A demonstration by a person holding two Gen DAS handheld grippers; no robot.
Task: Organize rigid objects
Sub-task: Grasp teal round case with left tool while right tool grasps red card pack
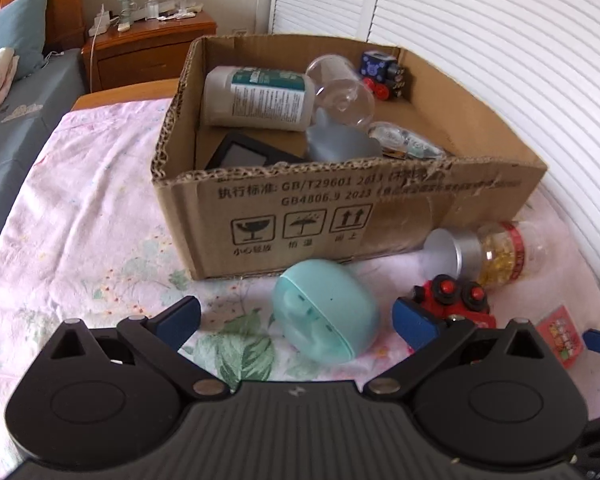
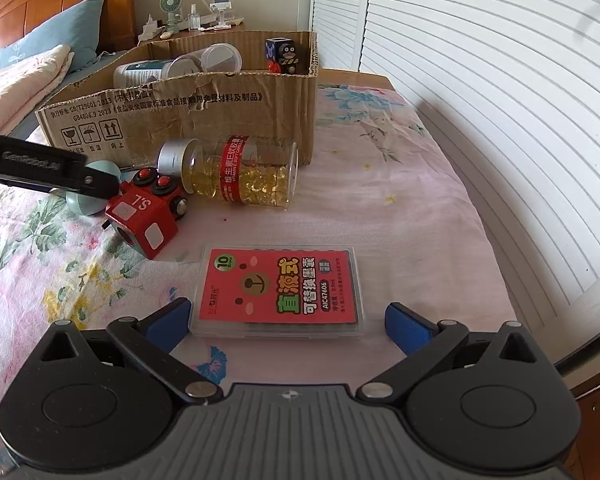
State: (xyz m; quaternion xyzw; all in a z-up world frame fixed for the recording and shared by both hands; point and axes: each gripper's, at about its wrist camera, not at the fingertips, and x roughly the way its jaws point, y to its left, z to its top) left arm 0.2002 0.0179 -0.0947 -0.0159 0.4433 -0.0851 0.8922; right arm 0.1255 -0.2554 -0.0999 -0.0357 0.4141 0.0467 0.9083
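Here the left gripper (image 1: 296,320) spreads wide around the teal egg-shaped case (image 1: 326,312) on the bed (image 1: 80,220) (before the cardboard box (image 1: 380,208)); smooth, light, probably slippery, so grip its middle. The right gripper (image 2: 288,320), likewise agape, frames the flat refill box (image 2: 278,292).

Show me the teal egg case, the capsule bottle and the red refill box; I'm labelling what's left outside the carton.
teal egg case (image 1: 326,312), left wrist view, its rounded shell.
capsule bottle (image 2: 240,172), right wrist view, its red label band.
red refill box (image 2: 278,286), right wrist view, its printed lid.
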